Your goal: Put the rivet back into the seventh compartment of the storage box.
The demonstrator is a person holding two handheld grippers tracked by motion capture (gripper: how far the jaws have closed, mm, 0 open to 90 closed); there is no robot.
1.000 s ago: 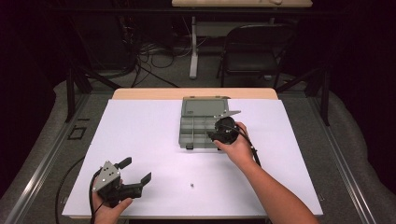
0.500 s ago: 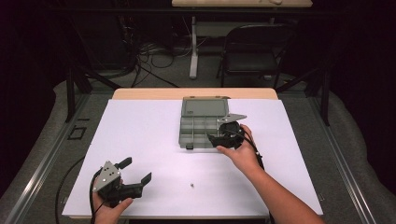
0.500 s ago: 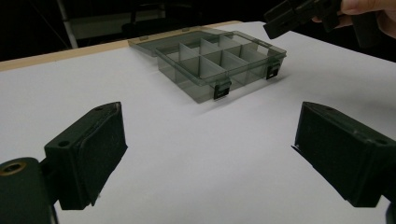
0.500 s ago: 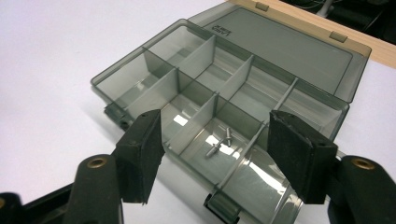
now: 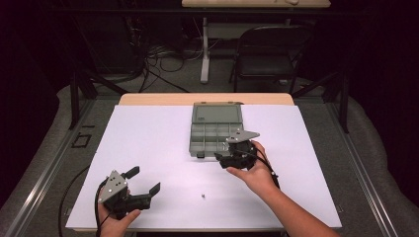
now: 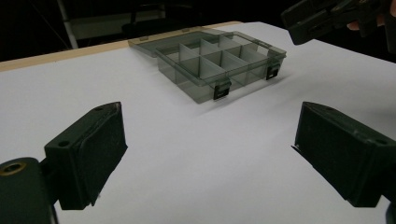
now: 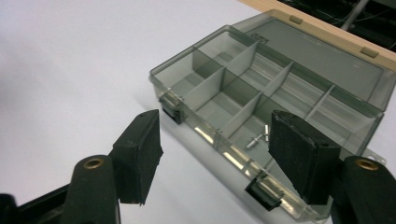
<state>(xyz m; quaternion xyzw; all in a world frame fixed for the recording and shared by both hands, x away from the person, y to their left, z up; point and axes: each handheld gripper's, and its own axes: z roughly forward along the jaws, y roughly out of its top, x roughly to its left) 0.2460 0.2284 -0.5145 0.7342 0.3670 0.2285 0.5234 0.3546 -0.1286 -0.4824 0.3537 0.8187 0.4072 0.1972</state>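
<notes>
Right gripper view — fingers (image 7: 299,158) just opened wide, empty, above the organizer box (image 7: 280,88) holding small screws (image 7: 259,138).

The box (image 5: 217,134) is a smoky grey, see-through plastic organiser, lying flat with its lid (image 7: 322,56) swung fully open behind it. Dividers split the box into small compartments. Two small metal screws (image 7: 258,138) lie in a front compartment. Another screw (image 5: 203,196) lies well in front of the box
</notes>
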